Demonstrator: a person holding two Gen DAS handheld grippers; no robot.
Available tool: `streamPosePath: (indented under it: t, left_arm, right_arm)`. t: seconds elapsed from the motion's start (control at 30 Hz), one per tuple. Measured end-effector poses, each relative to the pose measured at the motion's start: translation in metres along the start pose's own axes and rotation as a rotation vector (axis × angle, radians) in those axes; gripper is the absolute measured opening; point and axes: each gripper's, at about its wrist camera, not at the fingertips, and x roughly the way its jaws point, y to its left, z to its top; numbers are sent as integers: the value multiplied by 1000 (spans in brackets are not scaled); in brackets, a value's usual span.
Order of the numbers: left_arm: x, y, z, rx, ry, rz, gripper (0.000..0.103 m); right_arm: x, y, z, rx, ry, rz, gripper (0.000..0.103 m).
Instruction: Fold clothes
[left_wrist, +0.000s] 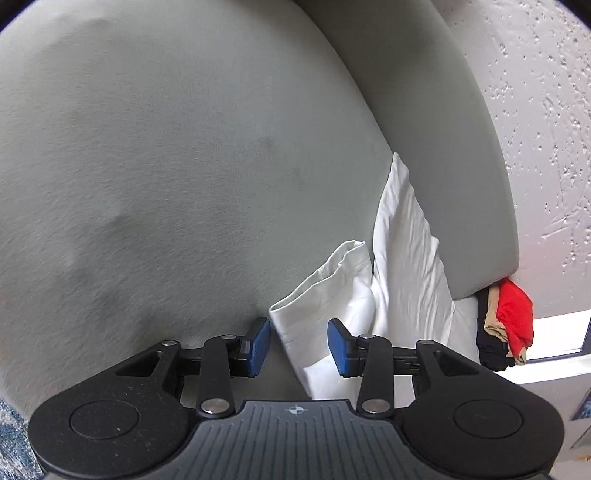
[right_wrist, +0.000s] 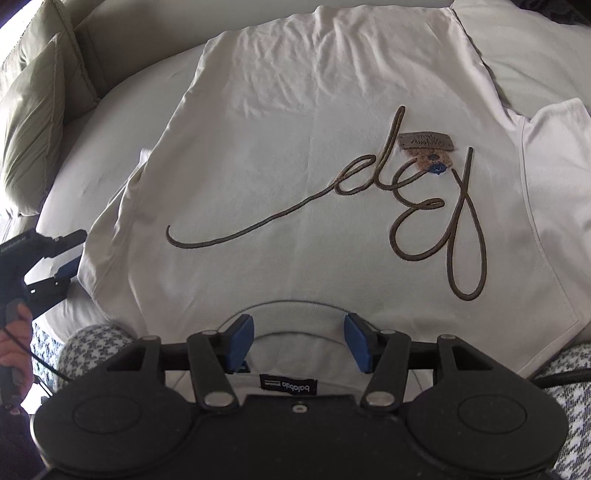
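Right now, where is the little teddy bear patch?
In the right wrist view, the teddy bear patch sits on the white T-shirt, right of centre, just under a brown label among the brown cursive letters.

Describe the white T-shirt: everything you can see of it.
The white T-shirt lies spread flat, front up, on a pale cushioned surface. It looks like soft cotton, lightly creased toward the hem. Brown cord script and a small brown patch decorate the chest. The collar, with a black label, lies under the open right tool; one sleeve spreads sideways.
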Motion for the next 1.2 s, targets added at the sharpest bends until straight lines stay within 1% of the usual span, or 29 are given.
streamPosePath:
  t: [0.03,0.13,0.17,0.2,0.23,0.27,0.3,0.43,0.5,0.57,0.63,0.67,0.73,0.77,0.8,0.87,0.9,0.97,1.0,1.03,1.07,1.1,1.13,1.17,1.2]
  left_arm:
    - [3,-3,2,9,6,10,39]
    - [10,-9,7,32,17,40,28]
    - [12,-10,7,38,11,61,14]
    - [13,-10,6,45,4,82,8]
    - [8,-14,3,67,-31,97,8]
    - [3,-18,-1,88,-66,113,4]
    - [-1,-21,-4,111,-102,131,3]
    - [-32,-49,-18,288,-318,324,2]
    - [-36,-56,-21,364,-373,410,3]
    - [-27,-57,-20,393,-355,477,3]
    - [-16,-54,-19,410,-332,563,3]
    - [-8,-56,-18,425,-322,587,5]
    - [-10,-60,-24,453,-333,620,10]
    - [-13,-61,-24,445,-333,635,13]
    - [-23,-55,-27,433,-334,646,16]
    - [-36,-55,-32,420,-357,668,16]
    - [-43,-57,-37,415,-372,676,19]
    - [-51,-61,-46,416,-385,652,21]
    - [-53,-63,-48,420,-387,620,21]
    - [-55,-67,-52,427,-387,572,21]
    - [-54,-72,-53,436,-379,506,21]
    - [-50,-76,-52,447,-359,435,21]
    - [-44,-82,-51,461,-329,375,20]
    - [-37,-89,-53,473,-302,330,20]
    - [-25,-96,-54,487,-276,308,20]
  right_arm:
    - [0,1,0,0,-1,-1,56]
    - [1,3,0,-1,-2,-6,58]
    - [1,3,-1,-3,-3,-8,58]
    - [2,3,-1,-6,-4,-9,59]
    - [2,3,-1,-7,-4,-9,59]
    - [2,3,-1,-6,-5,-7,59]
    - [2,2,-2,-2,-6,-4,59]
    - [2,-1,-2,13,-10,7,59]
    - [3,-1,-1,10,-11,9,60]
    - [3,0,-1,1,-12,10,64]
    - [4,1,-1,-8,-13,12,66]
    - [3,2,-1,-12,-14,12,66]
    - [-2,0,-2,-8,-24,18,66]
    - [-6,-2,-3,-1,-31,22,67]
    - [-10,-5,-4,5,-38,26,67]
    - [-20,-15,-6,24,-53,37,68]
    - [-24,-23,-7,43,-62,44,68]
    - [-33,-39,-10,82,-83,59,70]
    - [-38,-47,-11,102,-93,66,70]
    - [-41,-56,-12,128,-102,76,70]
    - [-43,-64,-15,147,-117,100,66]
    - [-44,-71,-17,165,-132,127,61]
    - [-44,-77,-19,176,-141,147,45]
    - [-43,-80,-20,185,-141,158,32]
    - [-41,-83,-21,194,-141,167,29]
